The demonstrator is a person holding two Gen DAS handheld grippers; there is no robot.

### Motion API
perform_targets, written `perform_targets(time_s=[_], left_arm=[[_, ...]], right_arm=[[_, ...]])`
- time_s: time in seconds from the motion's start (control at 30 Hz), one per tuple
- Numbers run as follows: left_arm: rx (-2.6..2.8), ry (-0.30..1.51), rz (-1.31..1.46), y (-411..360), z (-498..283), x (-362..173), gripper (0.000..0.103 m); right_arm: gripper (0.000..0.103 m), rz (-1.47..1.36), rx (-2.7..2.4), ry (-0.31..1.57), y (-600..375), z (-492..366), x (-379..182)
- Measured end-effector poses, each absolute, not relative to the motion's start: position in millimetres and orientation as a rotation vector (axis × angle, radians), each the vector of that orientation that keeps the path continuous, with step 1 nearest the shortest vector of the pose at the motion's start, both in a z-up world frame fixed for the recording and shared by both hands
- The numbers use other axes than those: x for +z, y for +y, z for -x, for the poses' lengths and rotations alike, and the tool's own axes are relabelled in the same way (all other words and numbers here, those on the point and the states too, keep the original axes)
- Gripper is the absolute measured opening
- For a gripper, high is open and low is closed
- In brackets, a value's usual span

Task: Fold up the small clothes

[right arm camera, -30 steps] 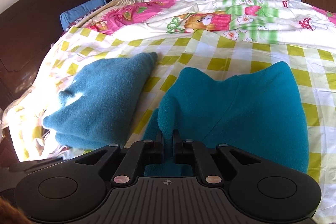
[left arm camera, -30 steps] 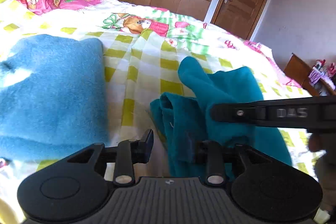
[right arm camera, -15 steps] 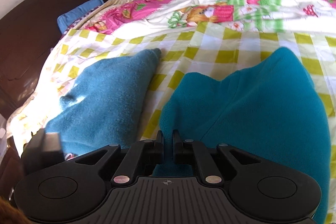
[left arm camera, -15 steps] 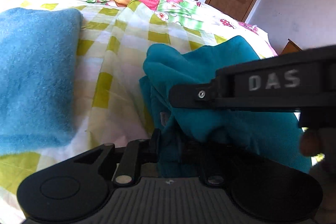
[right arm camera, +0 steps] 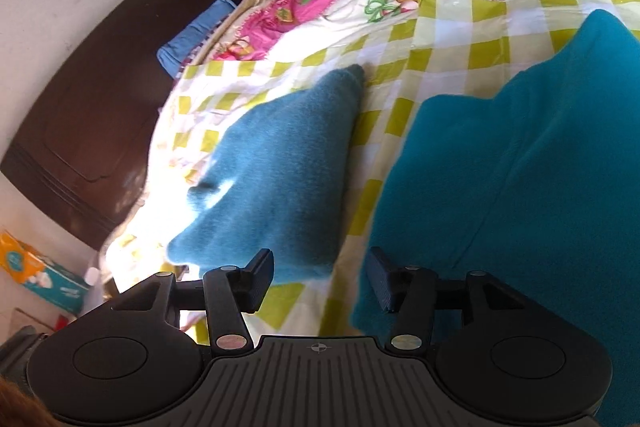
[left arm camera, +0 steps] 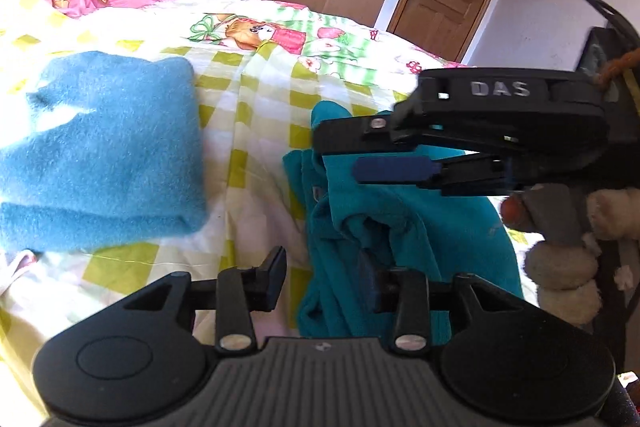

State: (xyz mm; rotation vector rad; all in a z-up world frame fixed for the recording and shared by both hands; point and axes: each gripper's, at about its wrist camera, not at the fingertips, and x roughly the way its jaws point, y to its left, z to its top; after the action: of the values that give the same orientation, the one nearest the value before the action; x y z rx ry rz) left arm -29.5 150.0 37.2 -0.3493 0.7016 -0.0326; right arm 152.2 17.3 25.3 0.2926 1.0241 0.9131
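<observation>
We are holding our two grippers over the bed (left arm camera: 256,115). The left gripper (left arm camera: 326,281) has just been opening, and now its jaws are standing apart. The edge of the teal cloth (left arm camera: 400,227) is lying by its right finger, but nothing is pinched. The right gripper (right arm camera: 320,277) has just been opening too. Its jaws are standing wide, with the checked sheet showing between them, so it is letting the teal cloth (right arm camera: 520,167) lie loose.

The teal cloth is lying just in front of both grippers, a bit to the right of each. It is bunched up near us and stretching away toward the far side of the bed. We think the right gripper is nearer to its flat part, though the bent view is making that hard to judge. The blue cloth (left arm camera: 100,155) is sitting folded off to the left, well apart.
</observation>
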Motion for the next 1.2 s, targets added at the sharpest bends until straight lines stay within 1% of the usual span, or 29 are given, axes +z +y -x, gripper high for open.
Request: perform_targets(time_s=[0.1,0.2,0.3,0.37,0.47,0.5,0.53,0.57,0.7,0.77,0.87,0.97,1.07,1.2], left_arm=[[-0.073,0.697,0.366,143.3,23.1,40.9,0.052],[-0.129,0.68,0.386,133.4,19.0,46.5,0.052],[-0.184,0.693,0.399,120.3,16.4,50.9,0.055],[-0.18,0.724,0.356,105.3,13.0,46.2,0.059],[-0.128,0.799,0.26,83.6,8.3,28.0,0.058],[-0.1,0.815,0.22,77.3,10.7,24.0,0.052],[-0.075,0.828,0.204,77.5,9.3,18.5,0.026],[-0.039,0.871,0.241,85.6,8.1,11.3,0.023],[0.023,0.927,0.556,143.2,19.1,-9.0,0.023],[0.008,0.958,0.629,152.4,25.3,-17.9,0.024],[0.009,0.981,0.562,143.4,27.1,-17.0,0.026],[0.011,0.992,0.501,137.4,31.8,-13.2,0.027],[0.015,0.993,0.513,138.1,34.8,-11.5,0.027],[0.054,0.934,0.453,135.4,46.7,11.4,0.028]], right_arm=[[0.051,-0.267,0.859,0.903,-17.0,-131.5,52.5],[0.052,-0.188,0.745,0.818,-57.3,-108.5,63.8],[0.052,-0.149,0.654,0.842,-86.2,-95.6,52.0],[0.052,-0.131,0.619,0.849,-100.4,-91.4,43.7],[0.052,-0.085,0.553,0.802,-115.9,-90.3,38.9],[0.052,-0.079,0.543,0.788,-121.7,-92.7,37.2],[0.052,-0.077,0.526,0.781,-125.5,-95.7,35.0],[0.052,-0.078,0.514,0.783,-129.4,-99.3,32.1],[0.052,-0.08,0.513,0.823,-136.9,-109.3,21.0],[0.056,-0.065,0.519,0.834,-137.5,-108.6,12.9],[0.055,-0.117,0.536,0.931,-136.6,-107.1,-10.7],[0.055,-0.133,0.527,0.96,-135.2,-103.0,-16.5],[0.055,-0.15,0.536,0.916,-141.1,-103.1,-0.7],[0.055,-0.248,0.502,0.872,-149.9,-131.3,11.8]])
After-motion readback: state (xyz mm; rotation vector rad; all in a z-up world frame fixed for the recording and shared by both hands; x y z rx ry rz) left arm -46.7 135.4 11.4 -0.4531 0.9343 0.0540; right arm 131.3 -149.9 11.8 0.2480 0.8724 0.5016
